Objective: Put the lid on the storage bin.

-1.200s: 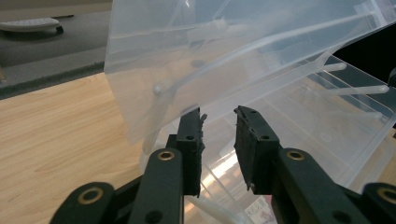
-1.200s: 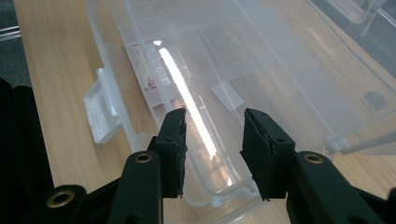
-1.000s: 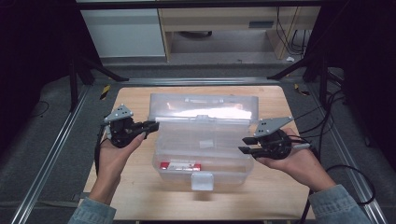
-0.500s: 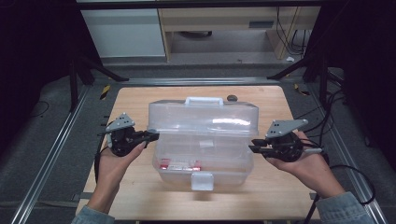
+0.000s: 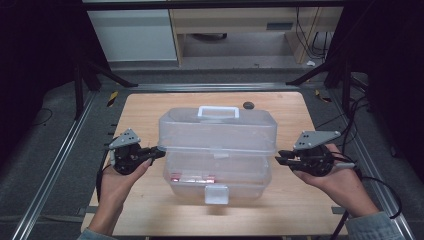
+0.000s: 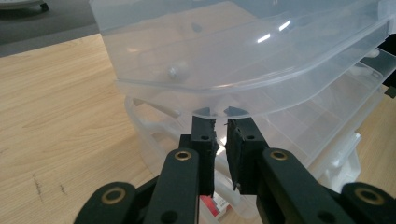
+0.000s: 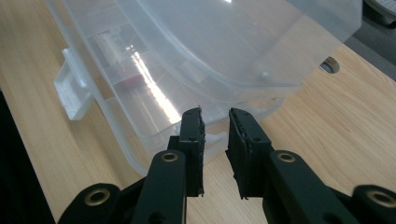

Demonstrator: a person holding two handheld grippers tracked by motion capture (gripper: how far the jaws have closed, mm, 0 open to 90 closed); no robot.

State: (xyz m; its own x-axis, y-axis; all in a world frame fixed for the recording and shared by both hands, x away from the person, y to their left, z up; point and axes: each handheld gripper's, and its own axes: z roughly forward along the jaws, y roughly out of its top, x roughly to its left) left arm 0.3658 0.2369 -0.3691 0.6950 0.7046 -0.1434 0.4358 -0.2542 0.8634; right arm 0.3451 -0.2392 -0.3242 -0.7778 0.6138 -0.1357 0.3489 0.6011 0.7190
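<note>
Since a second ago the clear lid [image 5: 217, 127] has swung up and forward; both hands have shifted outward to its ends. Left tool [image 5: 156, 151] at lid's left end: jaws nearly together, just been closing, lid's thin rim flange caught between the pads in the left gripper view [image 6: 219, 122]. Right tool [image 5: 281, 157] at right end: jaws a narrow gap apart, tips at the lid edge; whether the pads press on it cannot be told from the right gripper view [image 7: 214, 120].

Clear plastic box [image 5: 220, 182] sits mid surface [image 5: 150, 107], white front latch [image 5: 216, 194] facing the person, white handle [image 5: 218, 111] on the raised lid. Inside: divided tray, something red [image 5: 192, 176] at front left, contents otherwise blurred through plastic. Small dark item [image 5: 248, 105] behind box, unclear.
</note>
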